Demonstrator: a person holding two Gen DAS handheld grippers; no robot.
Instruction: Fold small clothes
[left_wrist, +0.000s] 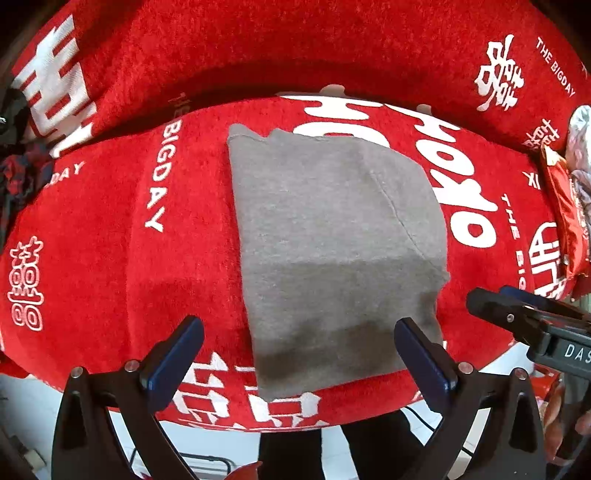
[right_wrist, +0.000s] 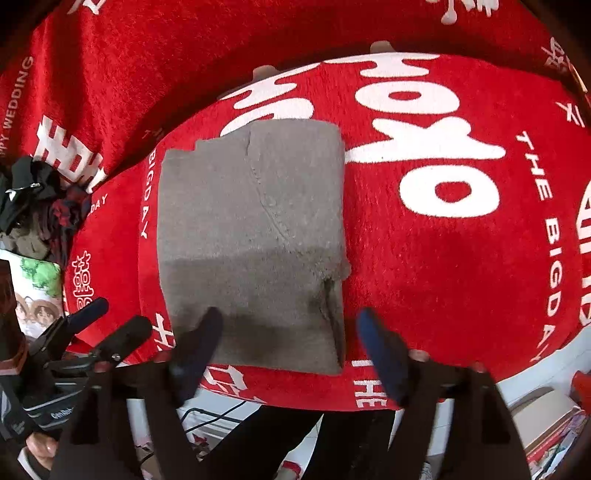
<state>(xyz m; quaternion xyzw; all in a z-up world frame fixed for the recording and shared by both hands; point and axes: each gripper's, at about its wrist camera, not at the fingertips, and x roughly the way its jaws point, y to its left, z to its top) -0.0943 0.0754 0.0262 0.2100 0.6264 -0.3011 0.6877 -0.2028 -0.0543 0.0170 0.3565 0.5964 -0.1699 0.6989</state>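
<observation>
Grey cloth (left_wrist: 332, 236) lies folded beneath both spread claws.

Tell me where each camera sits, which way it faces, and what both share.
Left wrist: sits on the left claw, looking down at the grey cloth on the red blanket; its open fingers frame the bottom, the right claw enters at right.
Right wrist: sits on the right claw, looking down at the cloth; the left claw and a hand show at left.
Shared: cloth, blanket, both claws.
</observation>
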